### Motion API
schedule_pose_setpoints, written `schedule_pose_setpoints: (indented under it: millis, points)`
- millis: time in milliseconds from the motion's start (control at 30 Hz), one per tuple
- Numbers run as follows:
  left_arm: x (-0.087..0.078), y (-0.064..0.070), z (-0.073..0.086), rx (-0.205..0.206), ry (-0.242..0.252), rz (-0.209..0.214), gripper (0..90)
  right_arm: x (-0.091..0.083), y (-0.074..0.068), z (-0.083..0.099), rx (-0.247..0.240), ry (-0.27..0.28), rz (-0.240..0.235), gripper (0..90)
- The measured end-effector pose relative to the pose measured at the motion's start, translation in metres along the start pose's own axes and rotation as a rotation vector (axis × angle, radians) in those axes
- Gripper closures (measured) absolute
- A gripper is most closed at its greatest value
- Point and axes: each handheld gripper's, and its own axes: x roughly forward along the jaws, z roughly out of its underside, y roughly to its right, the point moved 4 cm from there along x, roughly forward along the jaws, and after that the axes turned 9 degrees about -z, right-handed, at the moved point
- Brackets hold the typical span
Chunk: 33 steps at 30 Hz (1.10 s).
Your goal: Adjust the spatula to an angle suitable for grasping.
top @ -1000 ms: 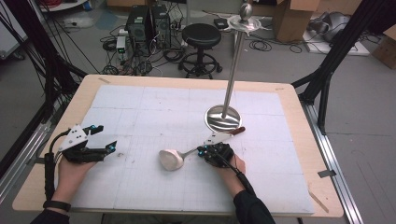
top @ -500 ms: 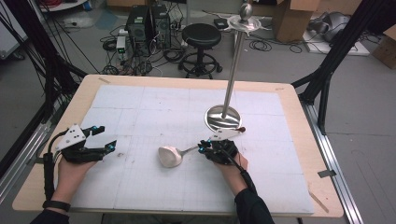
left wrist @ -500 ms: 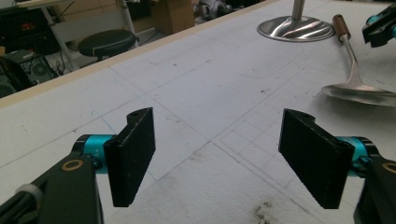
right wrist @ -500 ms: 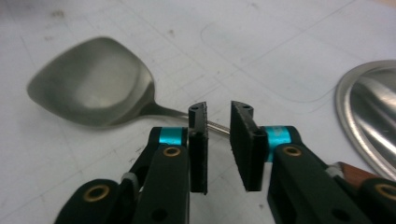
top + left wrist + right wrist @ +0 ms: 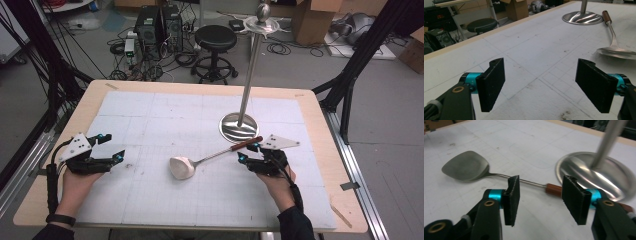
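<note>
Spatula [image 5: 200, 162] lies flat on the worktop [image 5: 150, 115], its brown handle end just beside the stand [image 5: 240, 127] base — the right gripper [image 5: 246, 152] is near that handle with jaws released, the left gripper [image 5: 112, 147] well apart, jaws also released.

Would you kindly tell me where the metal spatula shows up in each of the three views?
High view: the spatula lies centre, blade left, handle up-right.
Left gripper view: spatula at the upper right edge.
Right gripper view: spatula at upper left, handle running behind the open jaws.
Shared landmark: the stand's round steel base.
</note>
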Motion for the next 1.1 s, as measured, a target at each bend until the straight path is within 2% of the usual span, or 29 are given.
schedule_pose_setpoints:
  millis: [200,400,433,533,667,867,1100]
  points:
    - [0.0,-0.003,-0.001,-0.007,0.014,-0.01,23.8,-0.032,0.018,0.007,0.02,0.057,0.065,38.9]
    - [0.001,-0.007,-0.002,-0.028,0.046,-0.019,23.8,-0.052,0.032,0.016,0.04,0.076,0.131,32.4]
    - [0.001,-0.007,-0.002,-0.033,0.048,-0.02,23.8,-0.056,0.034,0.019,0.051,0.095,0.144,31.2]
    - [0.001,-0.01,-0.001,-0.048,0.037,-0.026,23.8,-0.064,0.042,0.026,0.08,0.099,0.172,27.5]
    - [-0.002,-0.014,-0.001,-0.106,0.021,-0.031,20.3,-0.07,0.05,0.032,0.109,0.113,0.202,24.3]
    - [-0.005,-0.014,-0.003,-0.094,0.036,-0.034,19.5,-0.075,0.054,0.033,0.127,0.13,0.22,22.4]
    - [-0.004,-0.015,-0.002,-0.102,0.03,-0.038,18.7,-0.074,0.054,0.034,0.129,0.127,0.226,21.4]
